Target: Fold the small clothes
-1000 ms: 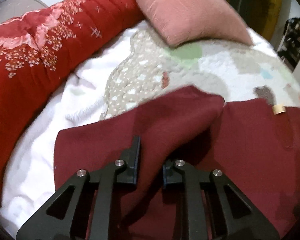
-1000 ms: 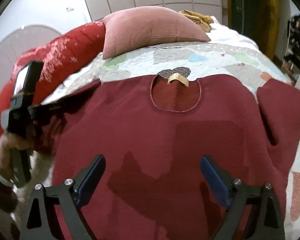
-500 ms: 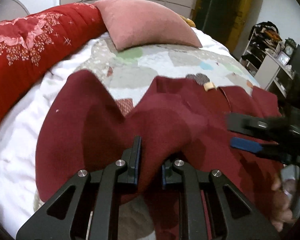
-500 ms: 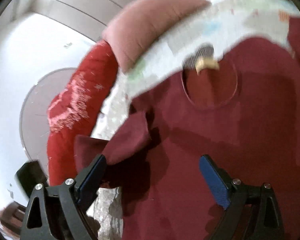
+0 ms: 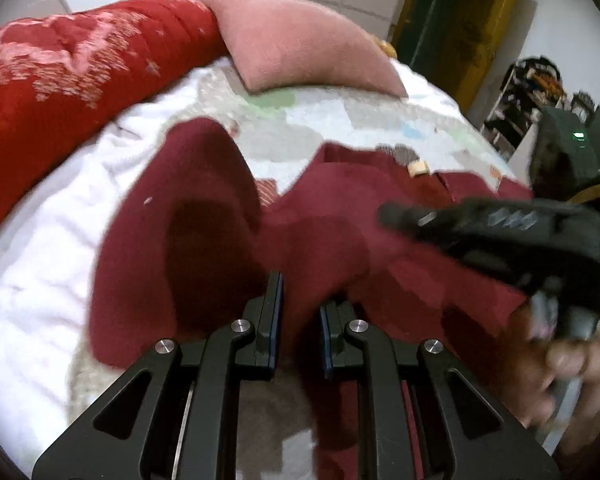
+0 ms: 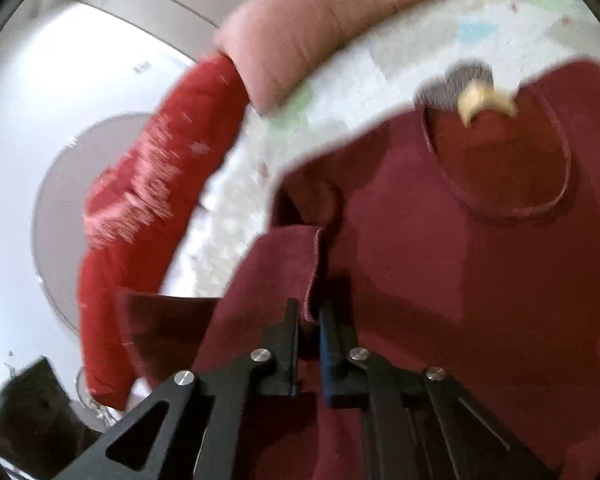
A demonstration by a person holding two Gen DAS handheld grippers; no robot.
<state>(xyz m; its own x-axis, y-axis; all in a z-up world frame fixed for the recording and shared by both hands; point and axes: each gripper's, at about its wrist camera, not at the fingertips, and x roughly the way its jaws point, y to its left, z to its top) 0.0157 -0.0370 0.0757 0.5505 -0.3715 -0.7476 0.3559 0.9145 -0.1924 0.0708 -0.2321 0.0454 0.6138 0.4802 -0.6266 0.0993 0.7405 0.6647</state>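
Garment: maroon short-sleeved top [image 6: 440, 280], spread front-up on the bed over a patchwork quilt [image 5: 340, 124], neckline and tan neck label [image 6: 480, 96] toward the pillow.
Left tool [image 5: 299, 320]: nearly shut, a bunched fold of the top's left side pinched between the pads and raised off the quilt, so that the side panel can be carried inward over the body.
Right tool [image 6: 309, 328]: closed to a narrow slit on the hemmed edge of the left sleeve [image 6: 284, 268], held up near the middle of the top, likely to keep the sleeve flat and aligned while the side folds in.
Right tool, seen from the left wrist [image 5: 500, 236]: blurred, reaching across above the cloth from the right.
Lifted cloth: arched and shadowed beneath, not yet laid down.
Step in hand: probably the 1st lengthwise fold, left third over the centre.
Progress: early, right sleeve side not in view.
Risk: soft knit sagging between the 2 grips and creasing crookedly.
Surroundings: pink pillow [image 5: 300, 56] and red floral duvet [image 5: 68, 80] at the head of the bed, well apart from the fold.
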